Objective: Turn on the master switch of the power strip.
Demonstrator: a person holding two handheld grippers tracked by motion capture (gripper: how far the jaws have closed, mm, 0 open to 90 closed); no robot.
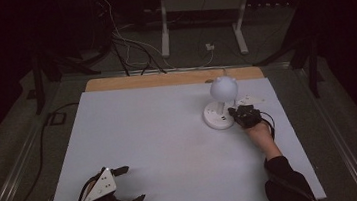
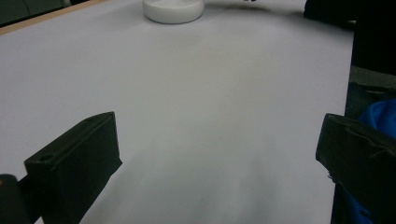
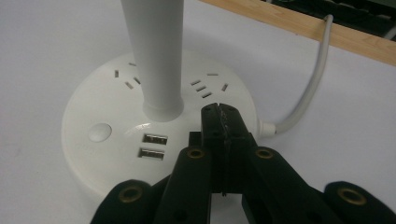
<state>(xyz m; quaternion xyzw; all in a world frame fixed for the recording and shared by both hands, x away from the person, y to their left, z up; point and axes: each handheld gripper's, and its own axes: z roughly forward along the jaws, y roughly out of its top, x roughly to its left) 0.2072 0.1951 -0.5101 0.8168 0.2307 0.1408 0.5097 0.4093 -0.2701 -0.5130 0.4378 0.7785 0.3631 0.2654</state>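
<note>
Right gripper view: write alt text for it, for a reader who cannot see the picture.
The right gripper, jaws shut together, rests its tip on the round white lamp base, just right of the white stem. The base carries two USB ports, a round button and socket slots; its white cord runs over the white table towards a wooden edge.

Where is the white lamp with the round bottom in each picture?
High view: the lamp stands right of the middle of the table, with the right tongs at its base.
Left gripper view: its round base sits at the top edge, far across the table.
Right gripper view: the base and stem are close up, the shut tongs over the base.
Shared landmark: the round white base.
</note>
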